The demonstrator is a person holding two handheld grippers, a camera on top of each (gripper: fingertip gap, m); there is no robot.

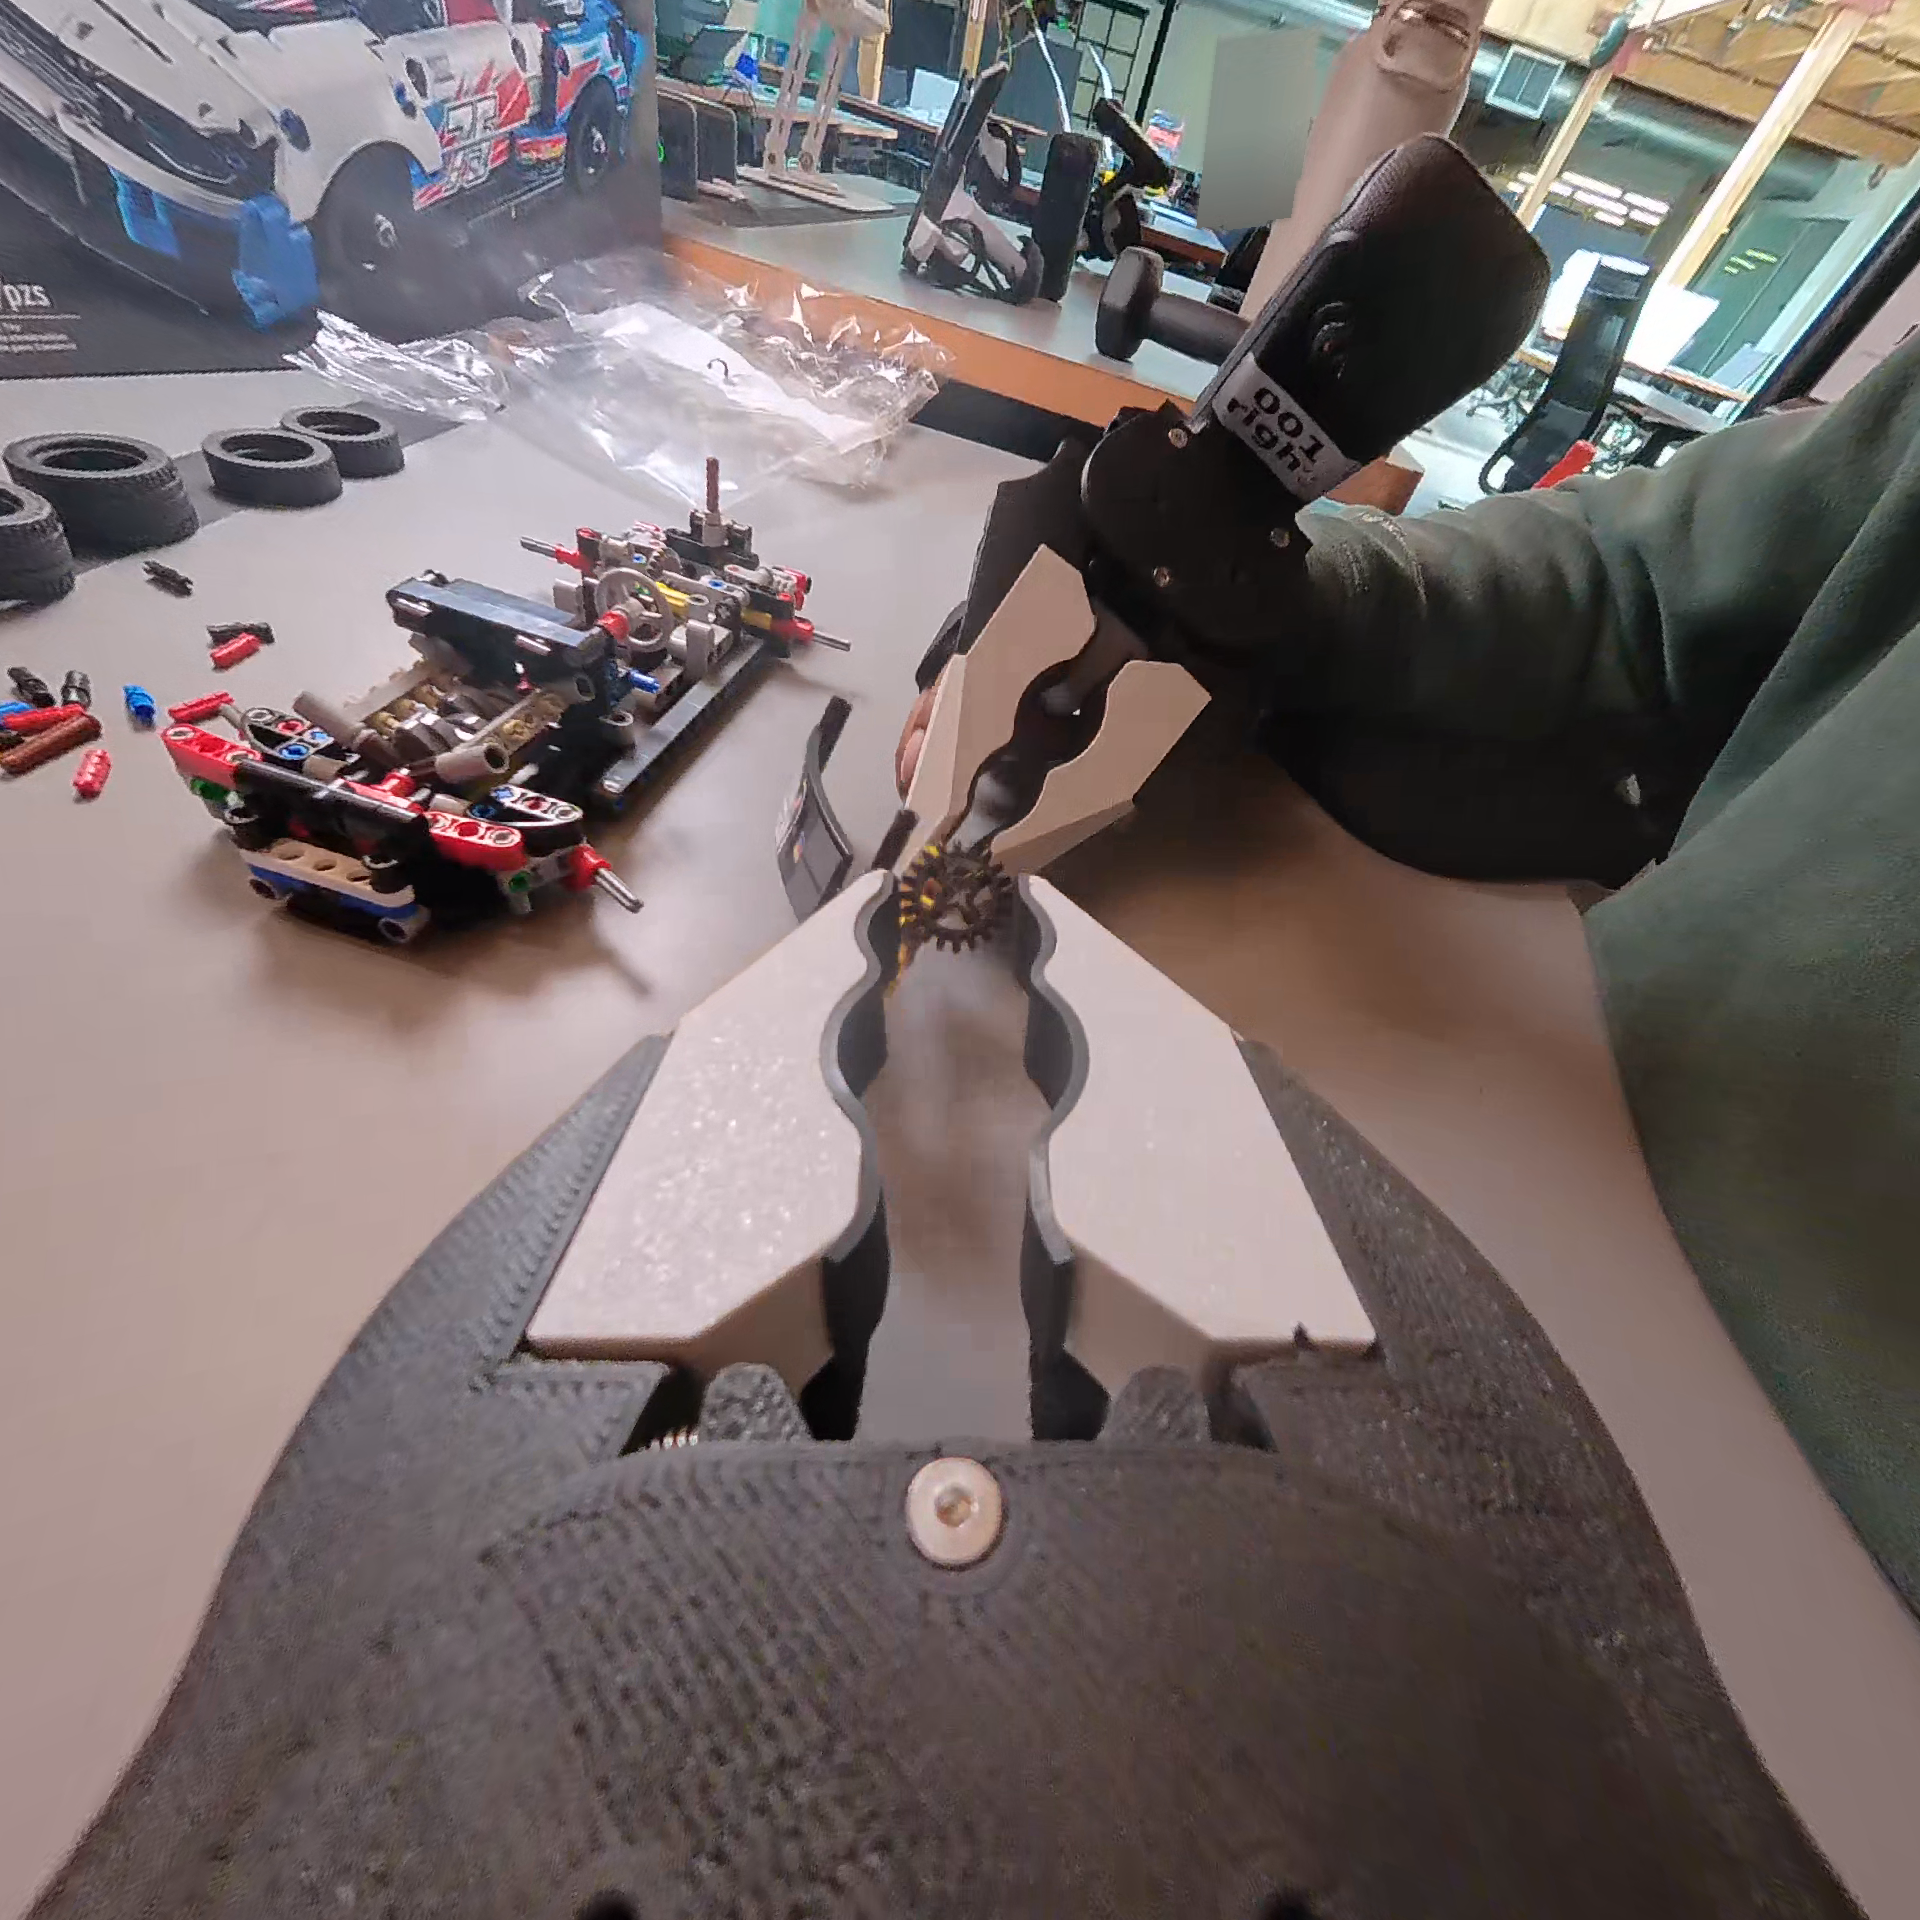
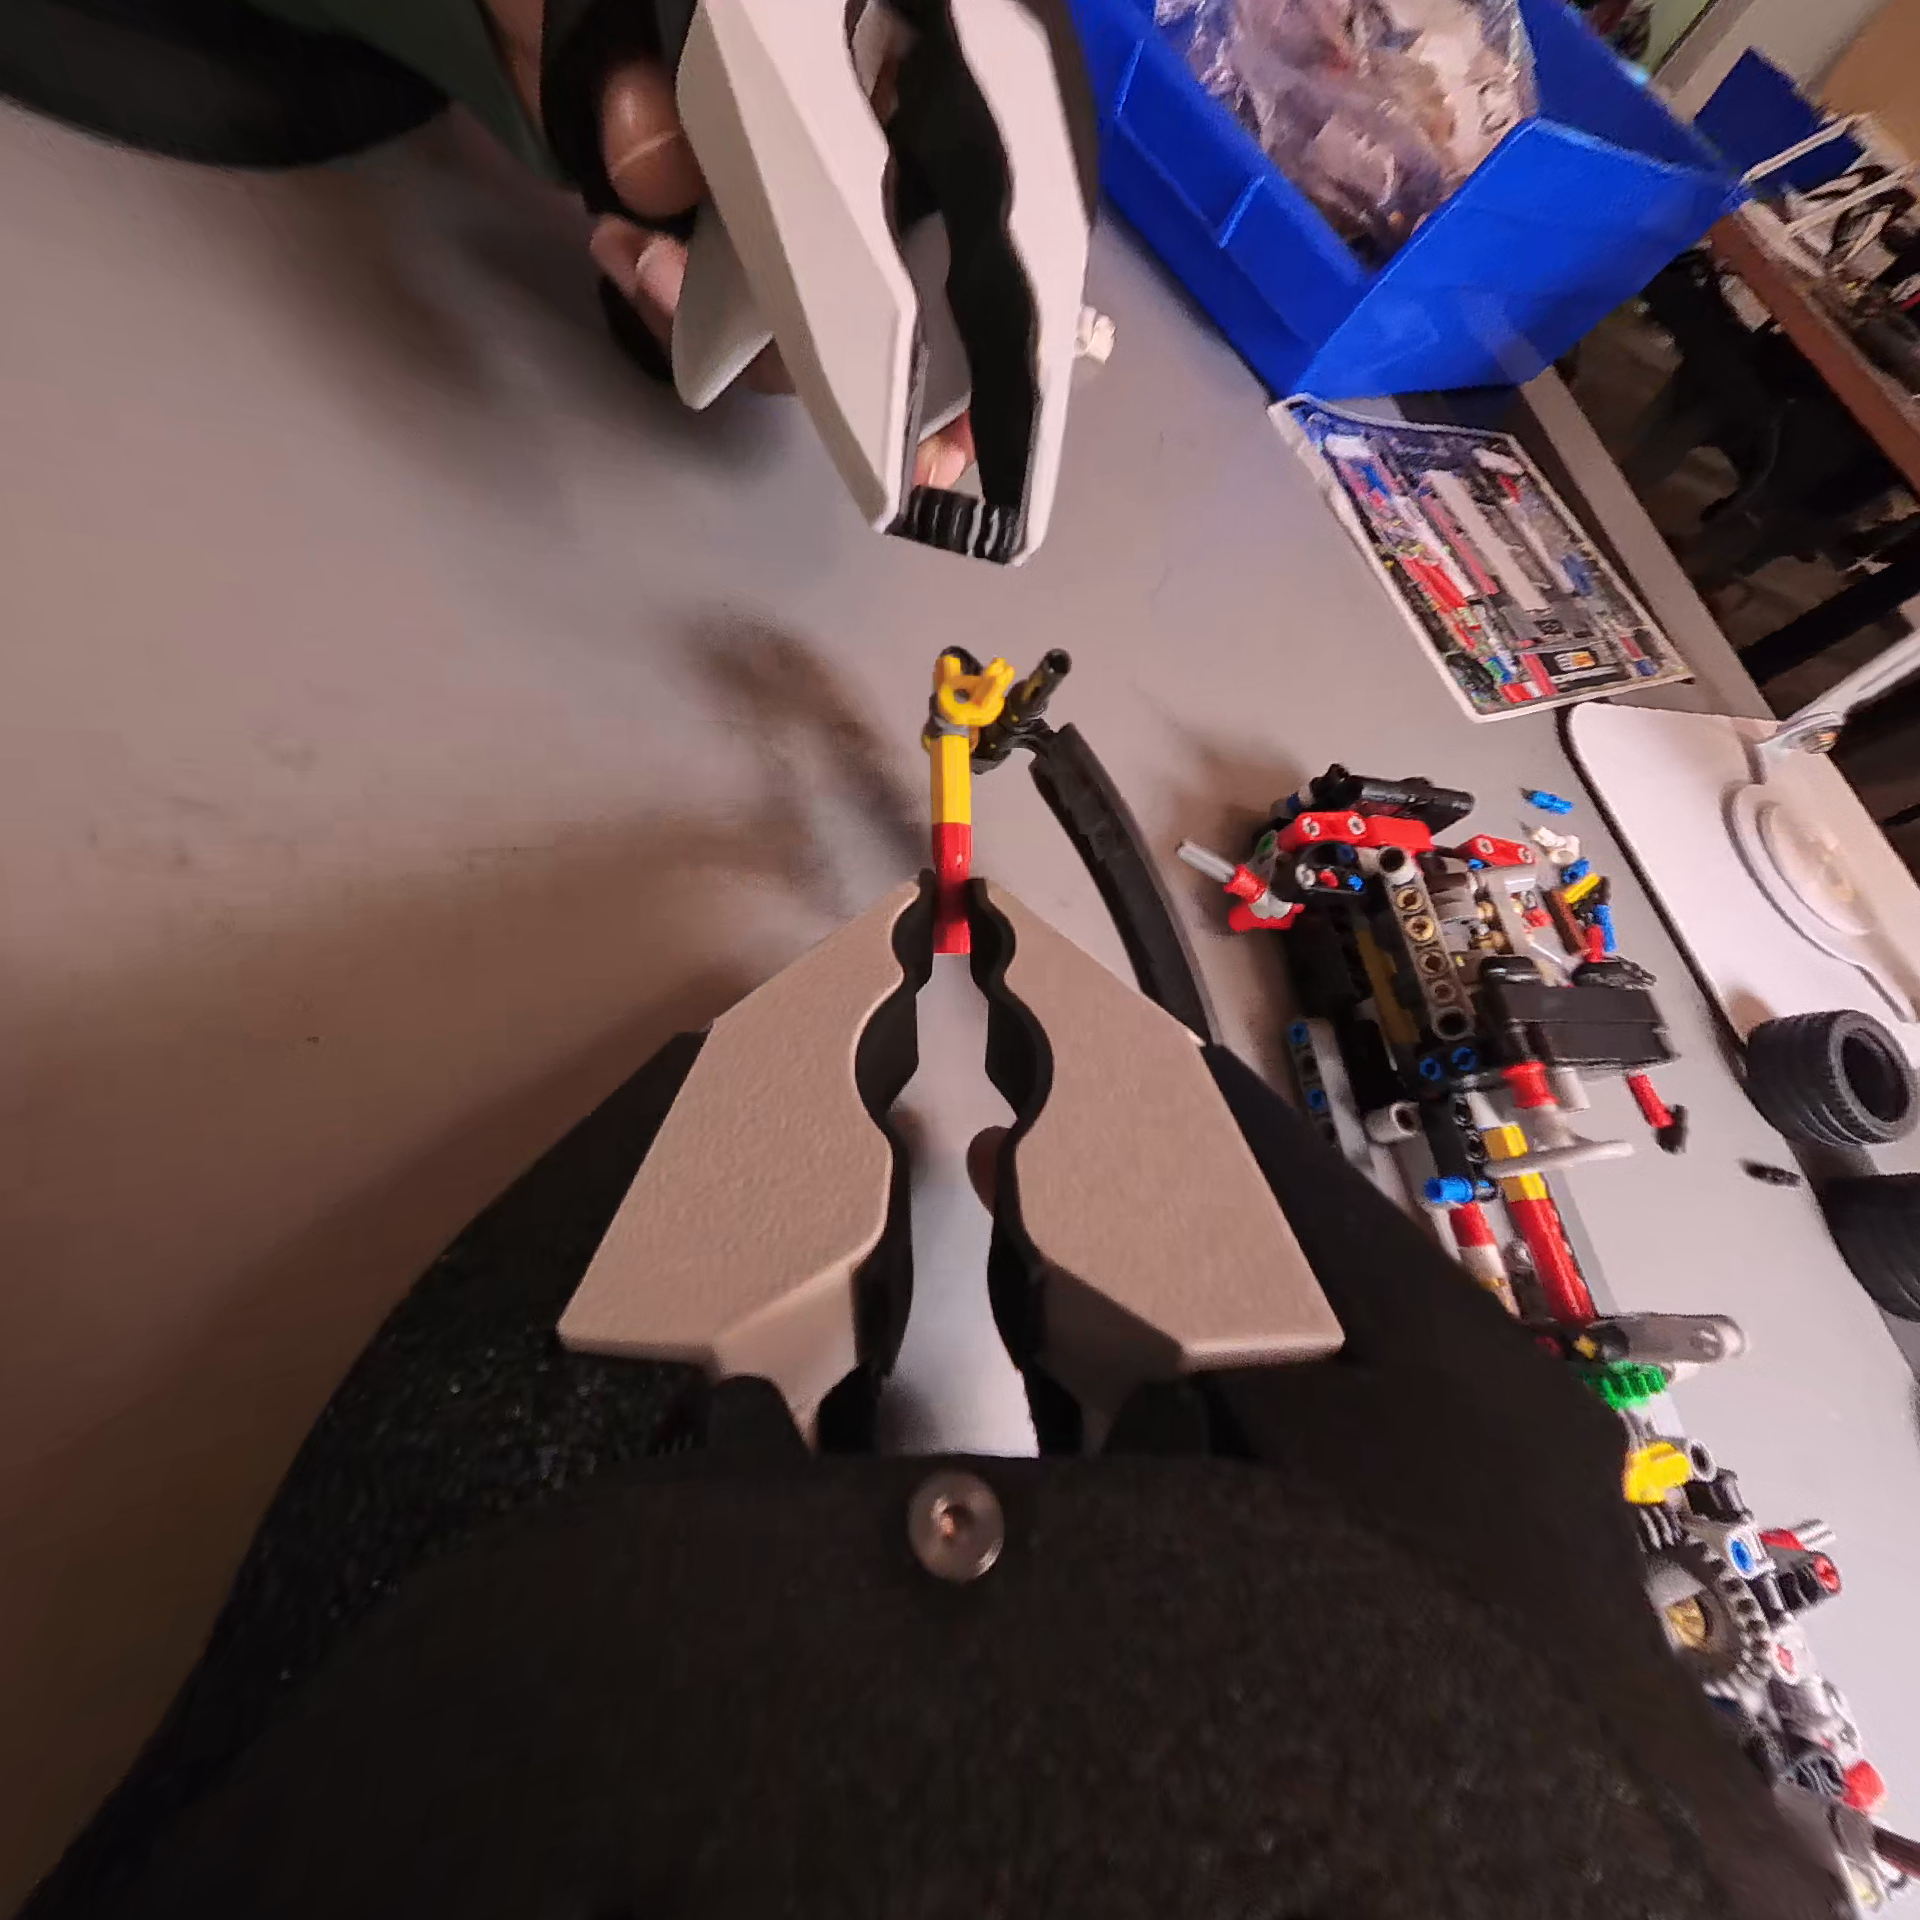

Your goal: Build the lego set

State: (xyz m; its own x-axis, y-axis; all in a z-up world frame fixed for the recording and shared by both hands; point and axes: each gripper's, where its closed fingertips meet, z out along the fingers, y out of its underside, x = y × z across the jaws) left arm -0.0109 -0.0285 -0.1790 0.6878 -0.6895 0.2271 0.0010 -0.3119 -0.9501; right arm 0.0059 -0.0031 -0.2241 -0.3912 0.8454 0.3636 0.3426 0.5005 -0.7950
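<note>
In the left wrist view, the left gripper [image 1: 956, 914] held a small black gear [image 1: 954, 902] pinched between its fingertips, above the grey table [image 1: 312, 1143]. The right gripper [image 1: 951, 826], gripped by a person in a green sleeve [image 1: 1558, 675], met it tip to tip from straight ahead. Ahead and to the left lay the partly built lego car chassis [image 1: 488, 727], with loose pins [image 1: 62, 727] and black tires [image 1: 104, 483] farther left.

In the right wrist view, the right gripper [image 2: 951, 914] was closed narrowly on the red end of a red-and-yellow axle assembly [image 2: 956, 790] that pointed forward. Straight ahead, the left gripper [image 2: 961, 525] hung tips-down with the gear [image 2: 951, 525] at its end, apart from the axle. The chassis [image 2: 1455, 997] lay to the right, a curved black piece [image 2: 1122, 862] between it and the gripper.
</note>
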